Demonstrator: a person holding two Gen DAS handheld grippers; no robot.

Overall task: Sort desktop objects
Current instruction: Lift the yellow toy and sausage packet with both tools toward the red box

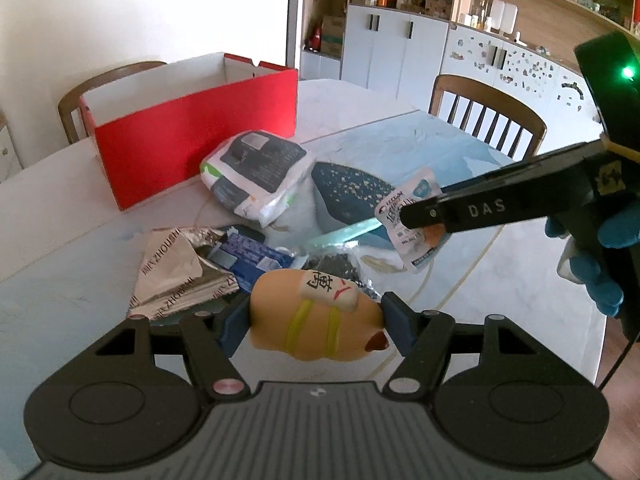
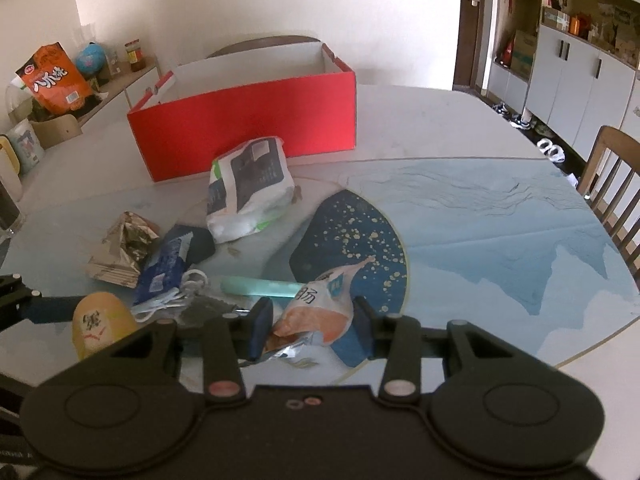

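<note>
A tan squeeze toy (image 1: 320, 316) with a mahjong tile on its top and two yellow-green bands around its body is pinched between the blue pads of the left gripper (image 1: 314, 322), which press on its two ends. The toy is held clear of the table (image 1: 60, 208), above the clutter at the near edge. In the right wrist view the same toy (image 2: 102, 326) is seen at the lower left, with a blue pad against its side.

A small sausage packet (image 2: 320, 312), orange and white with printed lettering, is clamped by the right gripper (image 2: 310, 322); both pads are pressed against it and its crumpled lower end hangs beneath them. In the left wrist view the packet (image 1: 408, 220) is seen at the tip of the right gripper (image 1: 424, 216), raised over the dark blue spotted part of the table mat (image 1: 348, 192). A blue glove (image 1: 600, 268) is seen on the hand behind that gripper.

On the table lie a crumpled silver wrapper (image 1: 180, 272), a blue packet (image 1: 252, 256), a white cable (image 2: 172, 296), and a pale green tube (image 2: 260, 286). A white and dark bag (image 1: 256, 172) is propped just in front of an open red box (image 1: 192, 136) at the far side. Wooden chairs (image 1: 488, 116) are placed around the table.
</note>
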